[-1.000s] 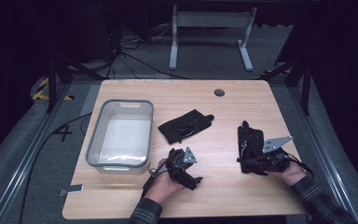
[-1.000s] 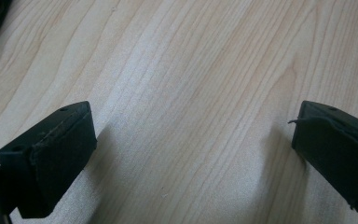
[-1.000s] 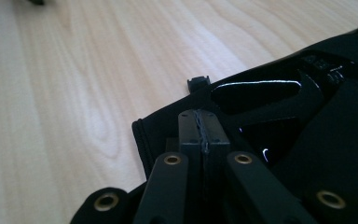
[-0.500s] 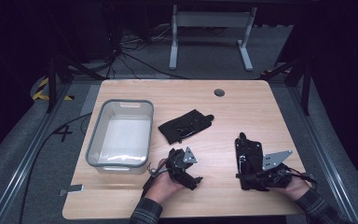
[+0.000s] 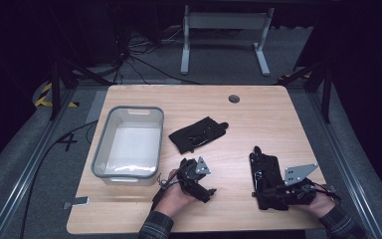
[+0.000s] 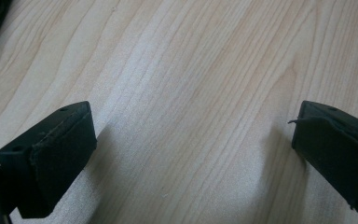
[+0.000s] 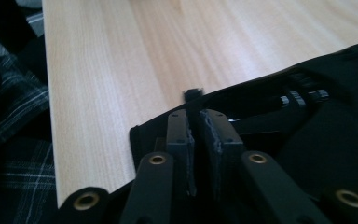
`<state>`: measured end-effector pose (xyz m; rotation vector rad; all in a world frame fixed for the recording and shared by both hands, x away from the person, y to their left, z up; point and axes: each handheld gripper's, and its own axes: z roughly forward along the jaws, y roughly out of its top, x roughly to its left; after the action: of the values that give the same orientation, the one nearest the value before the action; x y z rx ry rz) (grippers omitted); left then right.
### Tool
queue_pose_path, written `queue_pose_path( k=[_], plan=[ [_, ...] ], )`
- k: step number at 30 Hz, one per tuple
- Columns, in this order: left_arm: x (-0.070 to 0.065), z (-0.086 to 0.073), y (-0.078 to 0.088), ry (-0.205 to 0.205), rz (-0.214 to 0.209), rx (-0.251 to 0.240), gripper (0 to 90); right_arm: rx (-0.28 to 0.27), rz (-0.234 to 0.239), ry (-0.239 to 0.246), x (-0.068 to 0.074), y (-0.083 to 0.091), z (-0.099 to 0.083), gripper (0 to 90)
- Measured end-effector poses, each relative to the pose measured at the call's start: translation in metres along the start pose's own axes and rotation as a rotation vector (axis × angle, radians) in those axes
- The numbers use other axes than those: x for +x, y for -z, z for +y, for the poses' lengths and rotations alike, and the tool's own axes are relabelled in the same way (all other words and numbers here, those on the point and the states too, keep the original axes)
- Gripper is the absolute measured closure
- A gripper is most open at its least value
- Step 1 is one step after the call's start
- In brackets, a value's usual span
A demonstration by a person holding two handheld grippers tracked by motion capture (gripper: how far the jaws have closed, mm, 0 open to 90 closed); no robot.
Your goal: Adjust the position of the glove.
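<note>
A long black fabric piece (image 5: 264, 172) lies flat at the table's front right. My right gripper (image 5: 274, 193) holds its near end. In the right gripper view a thin black edge of the fabric piece (image 7: 194, 95) stands between the almost closed pads of the right gripper (image 7: 196, 135). Those jaws have just been opening a little, with the edge still between them. A second black fabric piece (image 5: 198, 133), glove-like, lies at mid table. My left gripper (image 5: 198, 178) rests just in front of it. The left gripper (image 6: 193, 135) has its jaws wide apart over bare wood.
A grey plastic bin (image 5: 129, 110), with nothing in it, stands on the left half of the wooden table (image 5: 258, 109). A round cable hole (image 5: 234, 98) sits near the far edge. A plaid sleeve (image 7: 9, 121) is close beside the right gripper.
My right gripper has dragged the long black piece toward the table's front edge and slightly left. The left hand and the other black piece have stayed put.
</note>
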<state>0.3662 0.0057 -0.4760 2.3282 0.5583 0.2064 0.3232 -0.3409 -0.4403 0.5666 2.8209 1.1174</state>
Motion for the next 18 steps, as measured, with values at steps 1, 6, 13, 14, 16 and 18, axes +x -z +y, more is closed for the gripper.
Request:
queue_pose_path(
  k=[1,6,13,14,16,18],
  plan=[
    [0.000,0.000,0.000,0.000,0.000,0.000,0.0,0.000,0.000,0.000,0.000,0.000,0.000,78.8],
    [0.000,0.000,0.000,0.000,0.000,0.000,0.0,-0.023,-0.081,-0.037,-0.015,0.011,0.001,66.6],
    [0.000,0.000,0.000,-0.001,-0.001,0.001,0.0,-0.052,-0.153,-0.098,-0.039,0.019,-0.001,54.6],
    [0.000,0.000,0.000,-0.001,-0.001,0.001,0.0,-0.056,-0.167,-0.114,-0.043,0.020,-0.002,52.1],
    [0.000,0.000,0.000,-0.001,-0.001,0.001,0.0,-0.065,-0.191,-0.150,-0.054,0.022,-0.005,48.4],
    [0.000,0.000,0.000,-0.001,-0.001,0.001,0.0,-0.072,-0.224,-0.176,-0.062,0.024,-0.008,44.4]
  ],
)
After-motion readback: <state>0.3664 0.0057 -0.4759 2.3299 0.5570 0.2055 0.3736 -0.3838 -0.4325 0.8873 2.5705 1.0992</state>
